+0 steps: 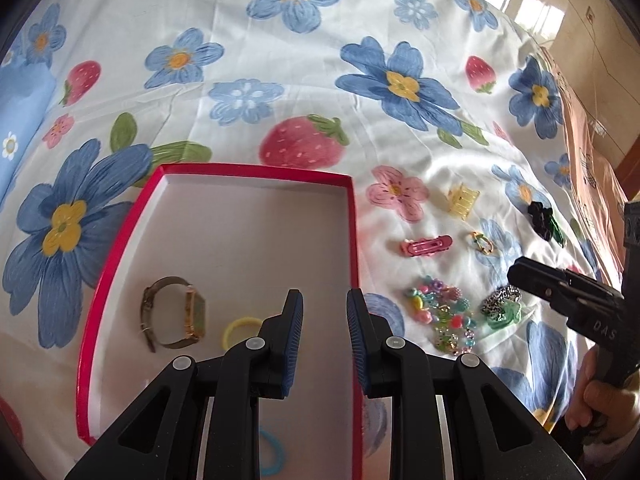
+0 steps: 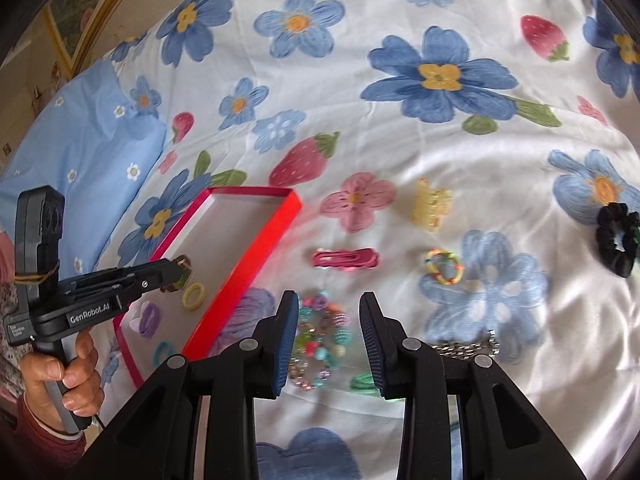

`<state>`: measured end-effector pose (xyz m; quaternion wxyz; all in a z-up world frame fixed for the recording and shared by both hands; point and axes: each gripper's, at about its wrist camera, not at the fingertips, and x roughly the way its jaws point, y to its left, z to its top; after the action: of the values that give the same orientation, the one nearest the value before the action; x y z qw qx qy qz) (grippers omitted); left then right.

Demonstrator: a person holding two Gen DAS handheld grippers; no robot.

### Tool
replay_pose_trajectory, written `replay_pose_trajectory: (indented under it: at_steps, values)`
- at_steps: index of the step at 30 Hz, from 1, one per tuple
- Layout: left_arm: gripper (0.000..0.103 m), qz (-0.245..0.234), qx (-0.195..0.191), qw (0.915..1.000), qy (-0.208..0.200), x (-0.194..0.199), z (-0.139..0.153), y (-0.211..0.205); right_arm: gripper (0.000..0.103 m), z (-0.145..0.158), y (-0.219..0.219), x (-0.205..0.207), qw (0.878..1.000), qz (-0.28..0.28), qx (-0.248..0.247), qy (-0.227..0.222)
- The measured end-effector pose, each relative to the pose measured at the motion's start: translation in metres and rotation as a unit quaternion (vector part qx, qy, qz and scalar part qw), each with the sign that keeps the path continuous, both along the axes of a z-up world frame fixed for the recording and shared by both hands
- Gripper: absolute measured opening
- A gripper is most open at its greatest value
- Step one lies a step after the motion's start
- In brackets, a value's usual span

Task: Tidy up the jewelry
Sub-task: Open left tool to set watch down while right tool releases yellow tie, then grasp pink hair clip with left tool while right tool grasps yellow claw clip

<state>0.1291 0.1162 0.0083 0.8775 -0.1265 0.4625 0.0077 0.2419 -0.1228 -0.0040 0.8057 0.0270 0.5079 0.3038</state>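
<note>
Both grippers' fingers are standing parted and gripping nothing, the left gripper [image 1: 325, 322] hovering over the red box [image 1: 354, 240] holding a watch [image 1: 172, 312], the right gripper [image 2: 329, 326] hanging above the beaded bracelet [image 2: 320, 336] lying on the flowered bedsheet [image 2: 400, 140].

A shallow red box [image 1: 256, 169] with a white floor lies open on the bed. Inside it a watch [image 1: 173, 312] rests on its side, with a yellow band [image 1: 240, 330] just beside it and a blue band [image 1: 274, 454] nearer the camera. Right of the box lie a pink clip [image 1: 426, 246], a yellow claw clip [image 1: 464, 199], a small ring [image 1: 485, 243], a bead bracelet [image 1: 442, 318] and a black scrunchie [image 1: 541, 220], each apart.
</note>
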Motion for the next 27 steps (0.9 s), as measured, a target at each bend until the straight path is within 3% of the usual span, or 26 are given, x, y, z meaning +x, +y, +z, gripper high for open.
replay_pose_trajectory:
  at_steps: [10, 19, 27]
  values:
    - [0.028, -0.034, 0.008, 0.9994, 0.004, 0.021, -0.003, -0.024, 0.034, -0.001, -0.020, 0.014, 1.000, -0.025, 0.003, -0.002]
    - [0.051, -0.081, 0.017, 0.9965, 0.003, 0.044, -0.010, -0.046, 0.034, -0.008, -0.028, 0.034, 0.999, -0.041, 0.002, -0.003]
    - [0.052, -0.144, 0.037, 0.9887, 0.019, 0.086, -0.025, -0.068, 0.034, -0.021, -0.030, 0.068, 0.998, -0.062, 0.004, 0.004]
